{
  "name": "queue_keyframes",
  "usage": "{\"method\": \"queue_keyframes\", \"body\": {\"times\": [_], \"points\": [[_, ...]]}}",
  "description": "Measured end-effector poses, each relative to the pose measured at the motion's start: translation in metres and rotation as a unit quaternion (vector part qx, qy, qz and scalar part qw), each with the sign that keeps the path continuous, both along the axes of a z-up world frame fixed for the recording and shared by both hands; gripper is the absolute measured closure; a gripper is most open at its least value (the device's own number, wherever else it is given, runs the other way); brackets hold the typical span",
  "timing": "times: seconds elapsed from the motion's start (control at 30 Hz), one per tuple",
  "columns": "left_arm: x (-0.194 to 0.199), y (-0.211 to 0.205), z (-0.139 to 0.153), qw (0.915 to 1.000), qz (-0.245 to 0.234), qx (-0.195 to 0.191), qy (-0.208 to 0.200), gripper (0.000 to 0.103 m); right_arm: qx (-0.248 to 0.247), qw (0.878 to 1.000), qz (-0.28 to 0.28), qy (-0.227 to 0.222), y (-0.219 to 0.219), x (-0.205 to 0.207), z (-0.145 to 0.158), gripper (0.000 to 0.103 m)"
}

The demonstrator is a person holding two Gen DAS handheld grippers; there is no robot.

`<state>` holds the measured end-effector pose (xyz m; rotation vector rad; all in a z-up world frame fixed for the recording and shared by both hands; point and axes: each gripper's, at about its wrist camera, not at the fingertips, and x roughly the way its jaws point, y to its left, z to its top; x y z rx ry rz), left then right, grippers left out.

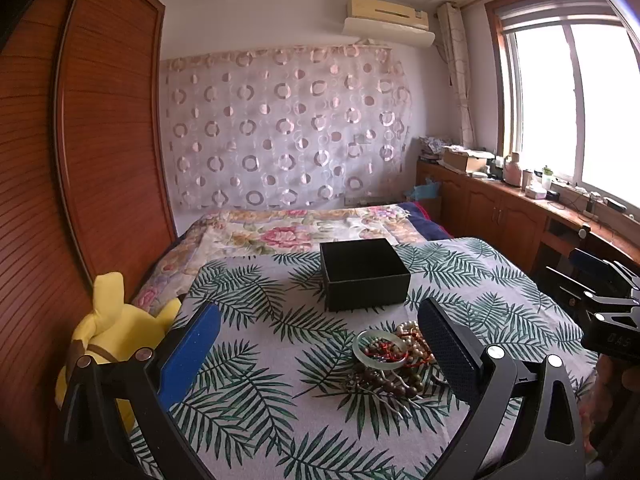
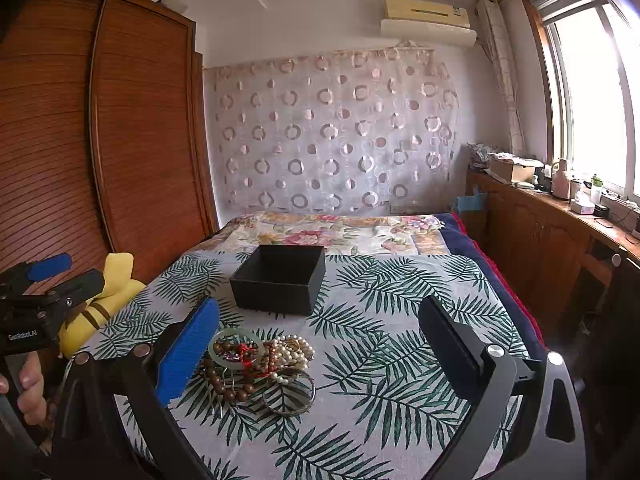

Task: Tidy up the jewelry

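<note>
Step in hand: I judge the sorting has not begun; all the jewelry I can see lies outside the box, and neither tool holds anything.

Left tool (image 1: 320, 332): I have its blue-padded fingers spread wide, with nothing between them, hovering over the bed.

Right tool (image 2: 320, 328): also spread wide and empty, hovering at about the same height.

Jewelry: a tangled heap of bead strings and bangles (image 2: 260, 364) lies on the leaf-patterned grey bedspread (image 2: 400, 360). On top sits a pale green jade bangle (image 2: 238, 350), with dark brown wooden beads (image 2: 226, 384) toward me, cream pearl strands (image 2: 292, 354) on the right side of the heap, and a thin metal bangle (image 2: 290, 394) at its near right edge.

Box: an open square black box (image 2: 280, 280) stands beyond the heap, apart from it; I cannot see its floor.

Key relation: from the left tool the heap (image 1: 394, 360) lies forward and to the right, touching or nearly at the inner fingertip. From the right tool it lies forward and to the left, just beside the blue finger. Neither tool straddles it, and they look about equally near.

Next move, as I judge it: shift one tool sideways over the jade bangle, which lies flat, and pinch its rim.

Risk: the strands look interlaced, so one piece may drag others.
</note>
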<state>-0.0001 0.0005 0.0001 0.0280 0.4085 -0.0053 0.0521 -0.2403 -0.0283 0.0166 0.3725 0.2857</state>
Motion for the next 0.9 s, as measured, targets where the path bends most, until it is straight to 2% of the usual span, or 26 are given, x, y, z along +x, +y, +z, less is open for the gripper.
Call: {"method": "queue_keyframes", "body": {"times": [0.9], "points": [[-0.0023, -0.0020, 0.0082, 1.0000, -0.001, 0.001, -0.003, 0.008, 0.001, 1.000, 0.001, 0.000, -0.0005, -0.0021, 0.0015, 0.002]]}}
